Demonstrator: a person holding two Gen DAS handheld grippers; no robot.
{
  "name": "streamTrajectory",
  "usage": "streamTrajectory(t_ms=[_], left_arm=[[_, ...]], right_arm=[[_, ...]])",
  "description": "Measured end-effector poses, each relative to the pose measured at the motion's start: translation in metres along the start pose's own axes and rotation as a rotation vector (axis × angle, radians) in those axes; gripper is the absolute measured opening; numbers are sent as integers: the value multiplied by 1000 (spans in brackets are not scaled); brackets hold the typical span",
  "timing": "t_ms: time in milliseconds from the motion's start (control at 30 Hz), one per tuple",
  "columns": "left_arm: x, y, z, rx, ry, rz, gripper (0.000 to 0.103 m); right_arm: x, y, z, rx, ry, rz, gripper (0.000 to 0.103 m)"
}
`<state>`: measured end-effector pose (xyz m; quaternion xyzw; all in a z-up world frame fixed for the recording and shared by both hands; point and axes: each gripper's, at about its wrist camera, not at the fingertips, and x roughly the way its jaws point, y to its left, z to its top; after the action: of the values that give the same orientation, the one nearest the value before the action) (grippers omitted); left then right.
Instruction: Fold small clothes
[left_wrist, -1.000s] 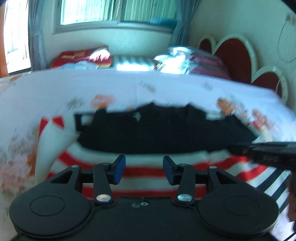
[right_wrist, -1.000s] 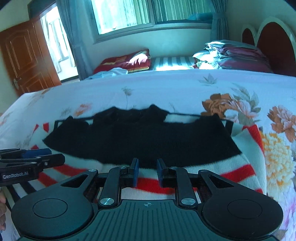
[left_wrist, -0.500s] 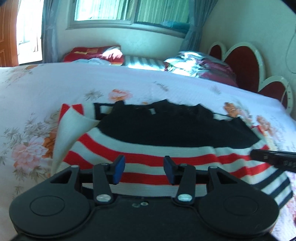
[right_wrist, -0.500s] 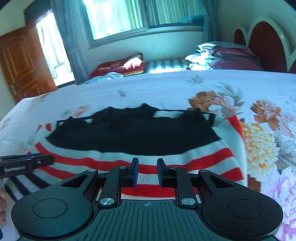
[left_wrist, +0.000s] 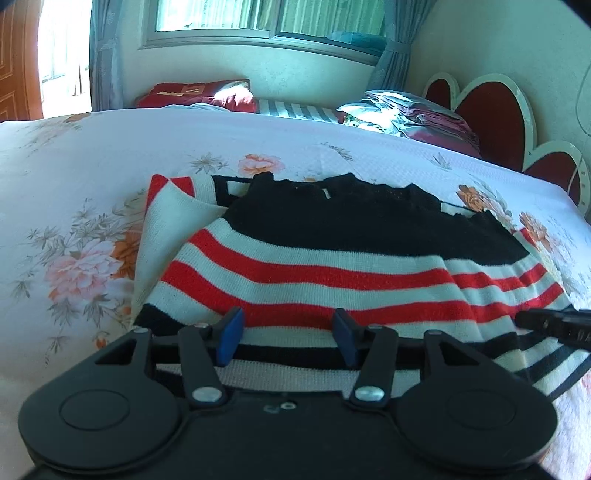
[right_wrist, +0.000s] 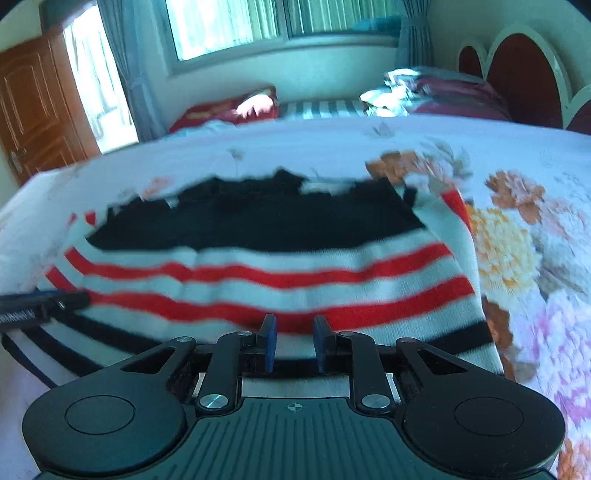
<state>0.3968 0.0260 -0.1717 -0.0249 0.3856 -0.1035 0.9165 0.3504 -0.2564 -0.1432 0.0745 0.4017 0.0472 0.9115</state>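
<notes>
— What changed just now with the sweater?

— One second ago I saw mostly the black part and two red stripes in front of the grippers. Now more stripes show, also the black-and-white ones at the hem, which lies right under both tools. So both grippers have drawn back toward the near edge of the garment, or the hem was pulled nearer; I cannot tell which.

— Are they holding it?

— The left gripper has its fingers wide apart, nothing between them, only cloth below. The right gripper stands with a narrow gap, a little wider than before, and I see no fabric pinched there.

— And where is the sweater?

— Flat on the flowered bedsheet, spread ahead of both tools, collar at the far side.

— Meaning for the folding?

— I think they prepare to take the hem and fold it forward
</notes>
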Motion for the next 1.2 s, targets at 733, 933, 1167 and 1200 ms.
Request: streamTrajectory(t_ms=[733, 933, 1167, 1200], left_arm=[[-23, 3, 9, -32, 78, -27, 80], [-29, 8, -4, -27, 87, -25, 82], [-30, 8, -19, 21, 92, -15, 82], [-33, 10, -19, 3, 95, -19, 82]], right_arm=[[-25, 49, -1, -21, -35, -21, 55], [-20, 71, -10, -80, -23, -16, 55], [-10, 76, -35, -149, 38, -63, 55], [-13, 75, -35, -142, 36, -58, 55]])
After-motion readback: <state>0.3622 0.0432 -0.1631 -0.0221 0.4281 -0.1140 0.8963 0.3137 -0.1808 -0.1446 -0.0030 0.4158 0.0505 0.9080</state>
